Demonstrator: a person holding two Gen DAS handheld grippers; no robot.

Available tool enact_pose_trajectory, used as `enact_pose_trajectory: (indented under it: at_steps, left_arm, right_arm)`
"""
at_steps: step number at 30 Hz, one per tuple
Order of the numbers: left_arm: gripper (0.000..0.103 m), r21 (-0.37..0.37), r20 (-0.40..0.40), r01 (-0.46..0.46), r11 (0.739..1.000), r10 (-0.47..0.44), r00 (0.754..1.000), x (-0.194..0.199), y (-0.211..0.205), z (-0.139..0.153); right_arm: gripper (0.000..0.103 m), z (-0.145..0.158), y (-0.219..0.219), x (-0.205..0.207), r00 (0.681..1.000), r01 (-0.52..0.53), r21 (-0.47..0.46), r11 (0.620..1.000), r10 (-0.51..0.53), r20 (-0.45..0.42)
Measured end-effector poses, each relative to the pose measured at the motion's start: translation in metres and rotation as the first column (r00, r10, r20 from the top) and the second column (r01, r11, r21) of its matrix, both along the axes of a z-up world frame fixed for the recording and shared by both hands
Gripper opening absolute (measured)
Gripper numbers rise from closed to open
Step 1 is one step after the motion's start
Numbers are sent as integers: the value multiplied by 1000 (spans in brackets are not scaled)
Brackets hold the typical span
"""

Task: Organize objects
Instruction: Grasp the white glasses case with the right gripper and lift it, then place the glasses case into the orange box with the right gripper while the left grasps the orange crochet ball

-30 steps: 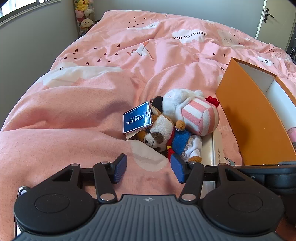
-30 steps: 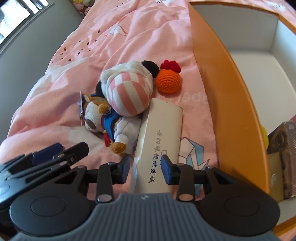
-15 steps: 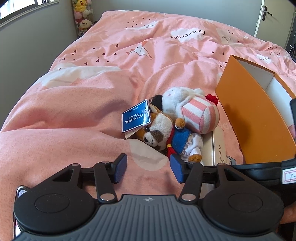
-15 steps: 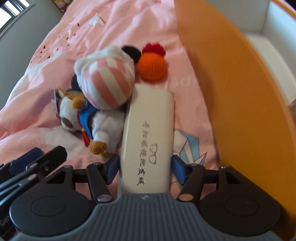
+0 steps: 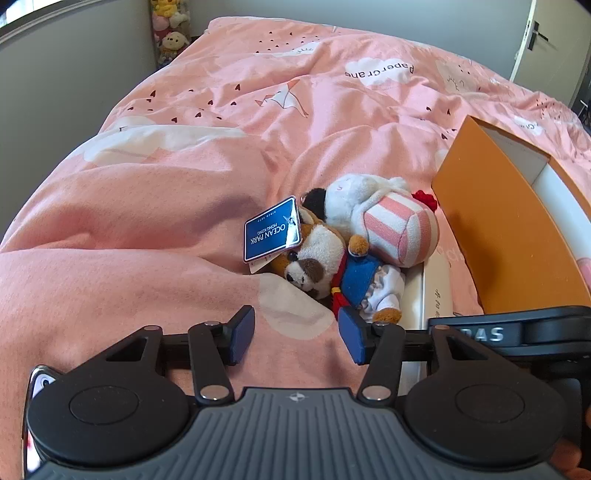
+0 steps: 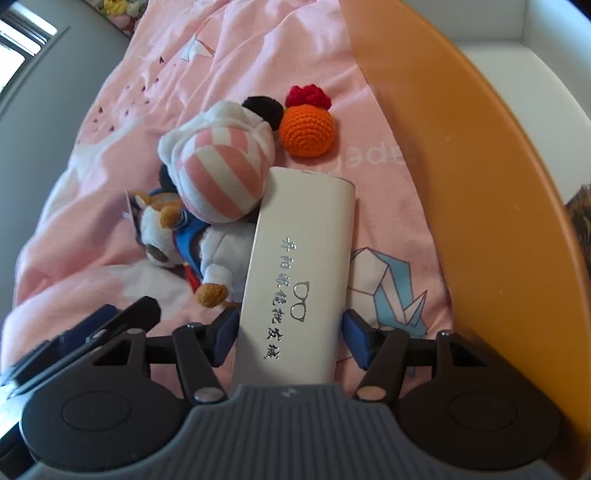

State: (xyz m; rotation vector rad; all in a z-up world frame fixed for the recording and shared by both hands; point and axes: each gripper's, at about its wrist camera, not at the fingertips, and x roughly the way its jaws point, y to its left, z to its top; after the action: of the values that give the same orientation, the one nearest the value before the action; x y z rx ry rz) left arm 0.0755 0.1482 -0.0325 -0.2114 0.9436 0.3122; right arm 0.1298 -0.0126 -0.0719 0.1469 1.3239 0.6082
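the right gripper straddles the near end of the white case; its blue pads stand wide on either side, the left one close against the case, the right one with a sliver of pink between, so it grips nothing. only the right view shows the whole case, with its printed glasses, and the orange crochet ball just past the case's far end. the left view shows only a strip of the case and the ball's red tuft. the left gripper hangs over bare duvet on the case's left, jaws fairly wide and closing, nothing between them.

against the case's left side lies the dog plush in a blue jacket. its blue tag faces the left view only. the striped plush leans on the dog and touches the case's far left corner.

right of the case stands the orange box. a strip of duvet separates them. the right view looks into its white inside, where a dark patterned thing shows at the right edge, too cut off to name.

left of the plushes and beyond, the duvet lies open up to the wall, where more plush toys are stacked in the corner.
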Motion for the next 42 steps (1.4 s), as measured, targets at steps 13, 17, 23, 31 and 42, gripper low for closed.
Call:
enact_pose_trajectory:
  at_steps: [13,17,23,31,42]
  left_arm:
    - [61,14,-23,2,1000,-1,1000,2,4,1]
    - [61,31,-29,9,999,-8,1000,4,1,0]
    - [61,53,-39,22,998,-20,999,5,-3,-2]
    - [55,48,-32,21,999,-20,999,3,-7,3]
    - [54,55,86,51,997,-55,995,-6,-25,36]
  right_arm:
    - [66,-10,-5,10,984,151,70,986,-142,-111]
    - [66,-18,-2,13,976,189,67,980,-180,-119]
    - [62,-15,1,11,986,154,56,986,-150,-74]
    - [62,14,6,-7,995,32,-13,999,-31,98]
    - [61,76,-36,-34,960,-133,45,990,117,256]
